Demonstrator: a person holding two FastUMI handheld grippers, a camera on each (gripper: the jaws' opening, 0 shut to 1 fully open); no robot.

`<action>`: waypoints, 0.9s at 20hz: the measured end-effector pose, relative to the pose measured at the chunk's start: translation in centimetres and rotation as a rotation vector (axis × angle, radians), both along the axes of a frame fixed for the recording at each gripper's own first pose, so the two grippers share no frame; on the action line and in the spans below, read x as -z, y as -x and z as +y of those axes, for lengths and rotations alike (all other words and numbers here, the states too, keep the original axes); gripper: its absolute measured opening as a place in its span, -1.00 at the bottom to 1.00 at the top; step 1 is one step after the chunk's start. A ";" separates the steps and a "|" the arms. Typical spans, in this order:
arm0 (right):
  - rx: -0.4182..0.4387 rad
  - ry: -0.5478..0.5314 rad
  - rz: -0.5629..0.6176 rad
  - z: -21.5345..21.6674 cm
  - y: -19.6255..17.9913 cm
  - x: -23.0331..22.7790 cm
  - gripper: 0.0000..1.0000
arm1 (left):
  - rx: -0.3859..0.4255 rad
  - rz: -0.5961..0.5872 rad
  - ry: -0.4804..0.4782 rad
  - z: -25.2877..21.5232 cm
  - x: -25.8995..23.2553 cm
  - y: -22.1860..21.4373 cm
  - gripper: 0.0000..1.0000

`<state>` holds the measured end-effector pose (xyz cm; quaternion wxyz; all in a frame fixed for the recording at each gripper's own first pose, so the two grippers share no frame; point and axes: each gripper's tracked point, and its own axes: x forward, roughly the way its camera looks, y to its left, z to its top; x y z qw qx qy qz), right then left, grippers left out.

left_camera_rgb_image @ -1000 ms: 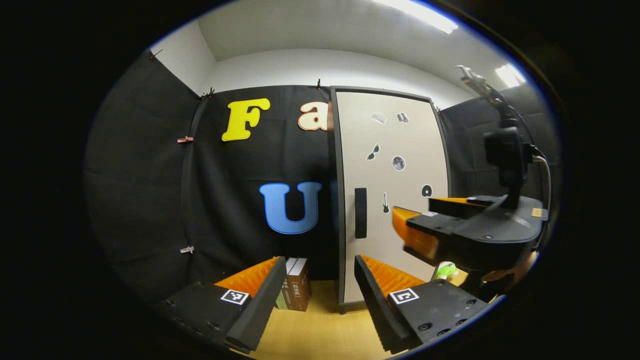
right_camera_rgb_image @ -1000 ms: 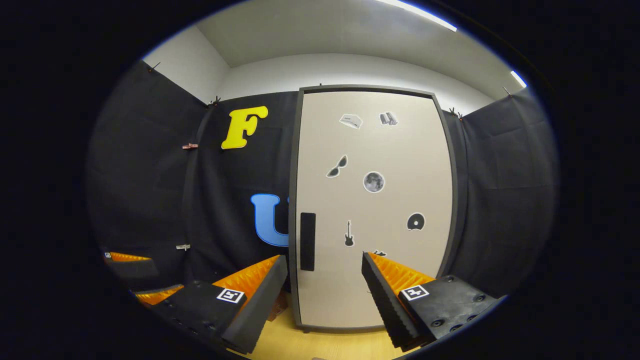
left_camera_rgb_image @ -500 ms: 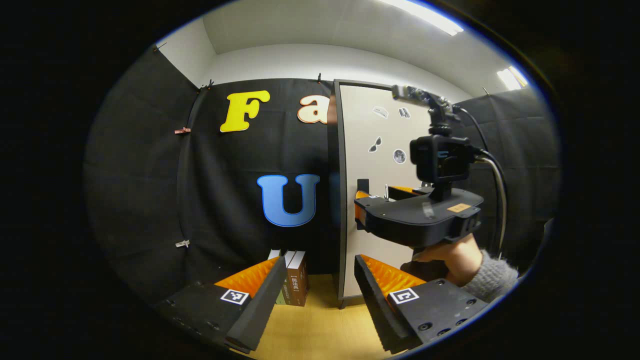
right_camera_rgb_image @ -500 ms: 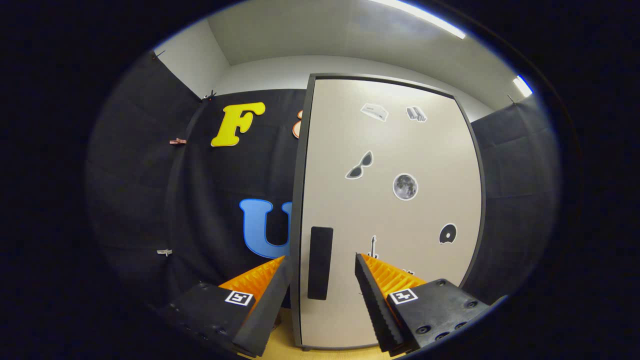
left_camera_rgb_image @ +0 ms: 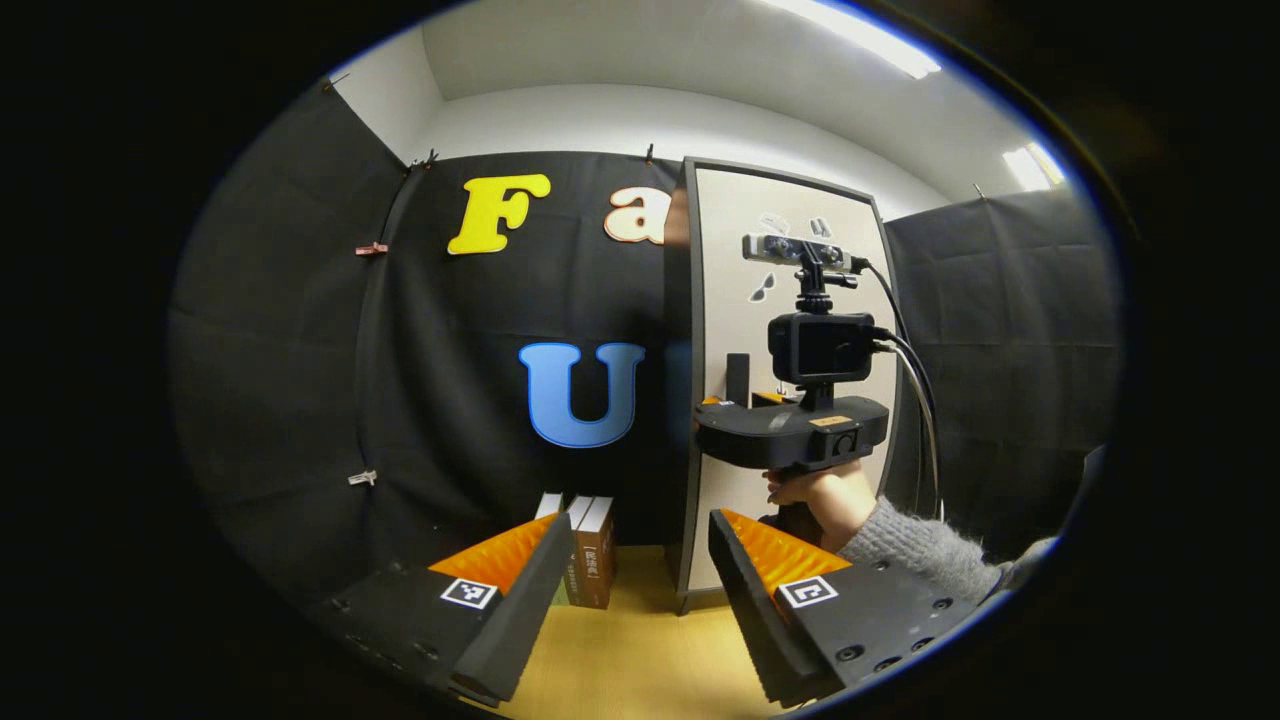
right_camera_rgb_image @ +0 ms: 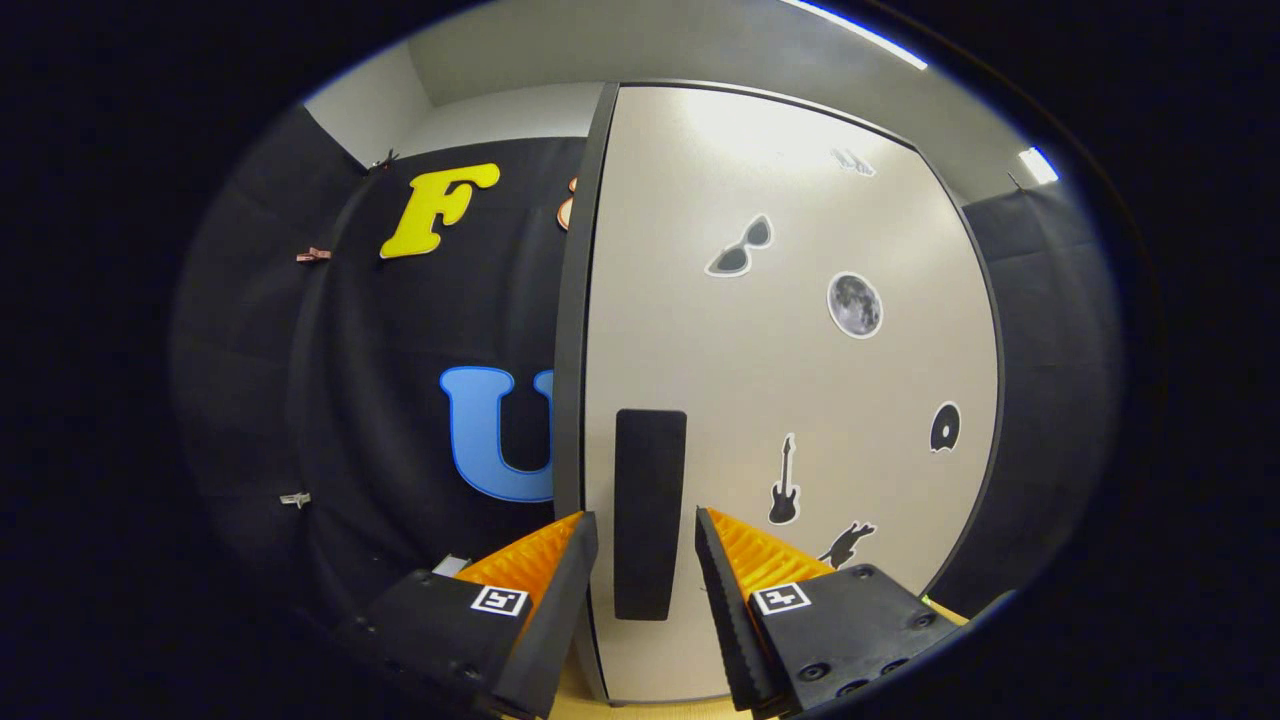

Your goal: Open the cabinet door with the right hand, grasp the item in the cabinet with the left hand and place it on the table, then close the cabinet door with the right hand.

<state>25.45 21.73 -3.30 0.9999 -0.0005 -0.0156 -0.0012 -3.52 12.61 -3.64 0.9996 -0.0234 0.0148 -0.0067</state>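
Opening step in hand: right gripper (right_camera_rgb_image: 645,530) up close to the cabinet door (right_camera_rgb_image: 800,380), fingers apart and straddling the dark vertical handle (right_camera_rgb_image: 650,510), one finger on either side. Contact between fingers and handle impossible to confirm; a small gap seems to remain on both sides. Door shut, flush in its dark frame, so the item inside hidden. Stickers on the door face: sunglasses (right_camera_rgb_image: 740,260), moon (right_camera_rgb_image: 855,305), guitar (right_camera_rgb_image: 785,480).

From the left gripper view, the same right gripper (left_camera_rgb_image: 790,430) seen farther off at the cabinet (left_camera_rgb_image: 785,390), held by a hand (left_camera_rgb_image: 820,495) in a grey sleeve. Left gripper (left_camera_rgb_image: 640,560) hanging back over the wooden tabletop (left_camera_rgb_image: 640,660), fingers spread wide, holding nothing. Books (left_camera_rgb_image: 585,550) standing at the tabletop's far edge, just left of the cabinet, against the black cloth.

Next move, as a guess: close the fingers on the handle, then pull back in an arc about the hinge, presumably on the door's right edge. Grip squarely, or risk slipping off the smooth handle. Then in with the left gripper.
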 end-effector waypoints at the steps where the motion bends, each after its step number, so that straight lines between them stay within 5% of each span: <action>1: 0.016 -0.001 -0.008 -0.3 -0.2 -0.1 0.34 | -0.011 0.003 -0.002 0.5 0.1 -0.1 0.74; 3: 0.023 -0.007 -0.005 -0.2 -0.8 0.1 -0.14 | -0.026 0.013 -0.006 1.4 0.4 -0.2 0.73; 6: 0.037 0.066 -0.018 -0.1 -0.5 0.0 -0.23 | -0.042 0.015 -0.001 2.0 0.4 0.2 0.74; 8: 0.040 0.090 0.009 -0.1 -0.4 0.1 -0.50 | -0.053 0.016 0.005 2.4 0.3 0.7 0.74; 9: 0.043 0.065 0.023 -0.3 -0.4 0.0 -0.37 | -0.054 0.019 0.005 2.5 0.3 0.9 0.74; 10: 0.037 0.037 0.038 -0.3 -0.7 0.2 -0.65 | -0.056 0.020 0.004 2.7 0.4 1.2 0.74; 18: -0.059 0.005 0.075 -0.5 1.9 -0.1 -0.58 | -0.076 -0.003 -0.028 2.8 -0.6 4.2 0.74</action>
